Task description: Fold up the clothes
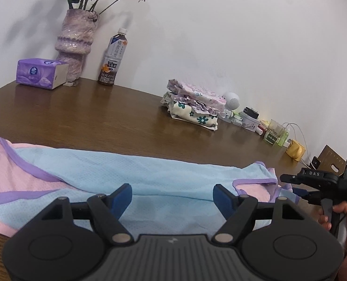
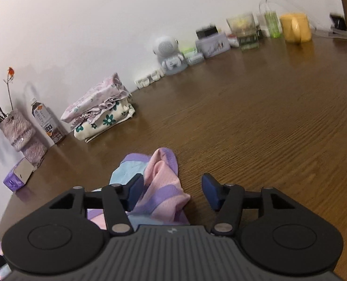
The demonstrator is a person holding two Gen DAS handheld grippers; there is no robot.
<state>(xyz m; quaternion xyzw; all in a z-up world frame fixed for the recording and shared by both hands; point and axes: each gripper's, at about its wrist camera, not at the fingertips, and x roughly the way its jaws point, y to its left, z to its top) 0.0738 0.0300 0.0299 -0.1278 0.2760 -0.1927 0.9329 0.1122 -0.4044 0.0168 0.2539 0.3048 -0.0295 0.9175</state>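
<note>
A light blue mesh garment [image 1: 131, 171] with pink panels and purple trim lies spread across the near part of the brown wooden table [image 1: 103, 112]. My left gripper [image 1: 172, 195] hovers open over its blue middle, nothing between the blue pads. In the right wrist view the garment's pink and purple end [image 2: 164, 187] is bunched up between the fingers of my right gripper [image 2: 172, 190], which stands open around it. The right gripper also shows at the garment's right end in the left wrist view [image 1: 314, 180], held by a hand [image 1: 346, 220].
A stack of folded floral clothes [image 1: 194, 105] sits by the wall. A purple vase with flowers [image 1: 76, 39], a tea bottle [image 1: 113, 58] and a tissue box [image 1: 42, 72] stand at the back left. Small jars, a white speaker [image 2: 167, 49] and a yellow mug [image 2: 295, 27] line the back right.
</note>
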